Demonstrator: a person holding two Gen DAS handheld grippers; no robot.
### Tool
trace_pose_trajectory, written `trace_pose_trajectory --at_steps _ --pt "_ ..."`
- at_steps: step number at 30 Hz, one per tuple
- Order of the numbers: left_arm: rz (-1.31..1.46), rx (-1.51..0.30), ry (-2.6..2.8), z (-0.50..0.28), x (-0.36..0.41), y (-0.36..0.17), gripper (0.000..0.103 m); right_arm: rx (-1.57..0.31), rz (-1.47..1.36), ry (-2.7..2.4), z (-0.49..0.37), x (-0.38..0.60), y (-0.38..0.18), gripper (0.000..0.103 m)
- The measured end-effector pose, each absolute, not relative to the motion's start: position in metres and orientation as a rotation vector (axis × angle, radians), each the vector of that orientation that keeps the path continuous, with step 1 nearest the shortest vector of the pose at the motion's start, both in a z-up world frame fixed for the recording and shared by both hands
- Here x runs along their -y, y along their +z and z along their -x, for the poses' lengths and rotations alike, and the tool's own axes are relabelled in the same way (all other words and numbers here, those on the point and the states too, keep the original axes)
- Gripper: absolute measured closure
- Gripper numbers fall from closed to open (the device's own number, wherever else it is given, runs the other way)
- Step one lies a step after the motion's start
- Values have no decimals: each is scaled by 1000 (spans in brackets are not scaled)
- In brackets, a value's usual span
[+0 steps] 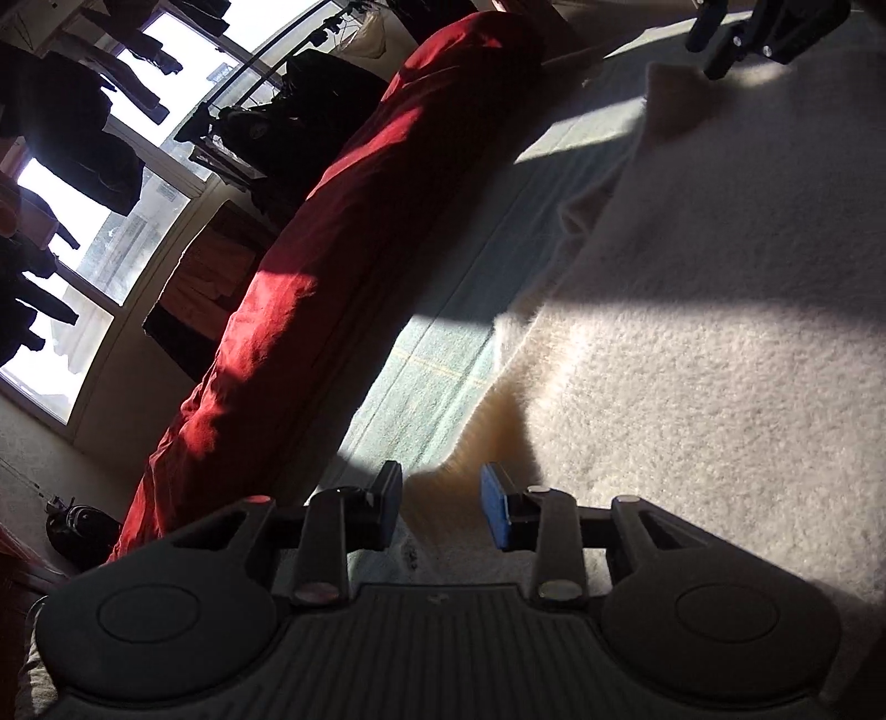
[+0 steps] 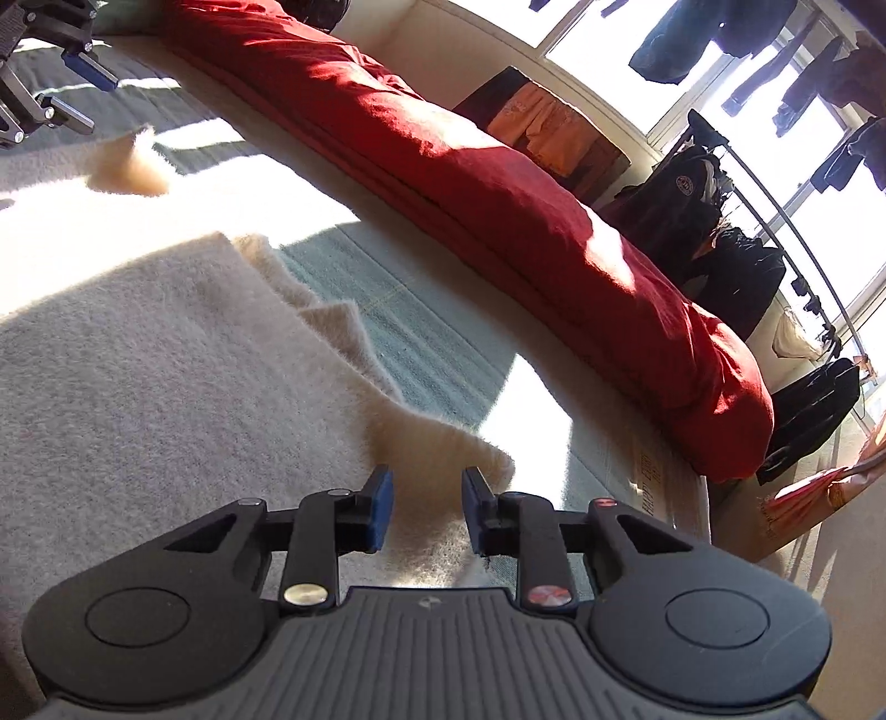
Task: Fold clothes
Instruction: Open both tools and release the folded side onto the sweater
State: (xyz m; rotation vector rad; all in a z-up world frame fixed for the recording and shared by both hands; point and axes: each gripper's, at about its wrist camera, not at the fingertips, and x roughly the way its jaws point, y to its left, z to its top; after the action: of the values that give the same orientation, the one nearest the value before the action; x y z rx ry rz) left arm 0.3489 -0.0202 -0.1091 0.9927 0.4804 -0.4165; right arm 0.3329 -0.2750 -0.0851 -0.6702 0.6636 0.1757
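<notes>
A cream fleece garment [image 1: 692,343] lies spread on the bed, partly in sun and partly in shadow. In the left wrist view one of its corners [image 1: 470,443] sticks up just ahead of my left gripper [image 1: 440,501], which is open with the fleece edge between its fingers. In the right wrist view another corner [image 2: 437,448] rises between the fingers of my right gripper [image 2: 426,504], also open. Each gripper shows in the other's view: the right gripper [image 1: 711,47] by a raised corner, the left gripper [image 2: 91,99] just apart from a curled-up corner [image 2: 133,163].
A pale green sheet [image 2: 421,327] covers the bed. A rolled red duvet [image 2: 498,194] runs along its far side. Beyond stand bright windows [image 1: 50,221], a rail of dark clothes [image 2: 736,243] and orange cloth [image 2: 548,127]. A dark bag [image 1: 77,529] sits on the floor.
</notes>
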Motion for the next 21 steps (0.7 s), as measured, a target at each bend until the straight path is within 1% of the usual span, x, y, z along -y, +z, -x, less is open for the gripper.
trace_pose_trajectory --at_steps 2,5,10,11,13,18,20,21 --pt "-975 -487 -439 -350 23 -112 69 -673 660 186 -343 270 -92 78" --pt "-918 -548 -446 -373 28 -128 69 -692 634 175 -362 271 -104 78" --pt "-712 -671 -387 -421 7 -140 68 -731 563 126 -381 292 -125 78" --pt "-640 -699 -386 -428 -2 -139 63 -735 539 126 -382 298 -128 78" --pt "-541 -738 -384 -437 -15 -138 57 -738 486 132 -381 306 -129 77" --pt "-430 -810 -377 -438 -32 -126 56 -751 377 139 -379 318 -119 77" --pt "-408 -805 -416 -423 -33 -112 60 -756 329 147 -373 322 -109 77" --pt "-397 -802 -436 -416 -34 -105 60 -759 299 165 -367 324 -103 76"
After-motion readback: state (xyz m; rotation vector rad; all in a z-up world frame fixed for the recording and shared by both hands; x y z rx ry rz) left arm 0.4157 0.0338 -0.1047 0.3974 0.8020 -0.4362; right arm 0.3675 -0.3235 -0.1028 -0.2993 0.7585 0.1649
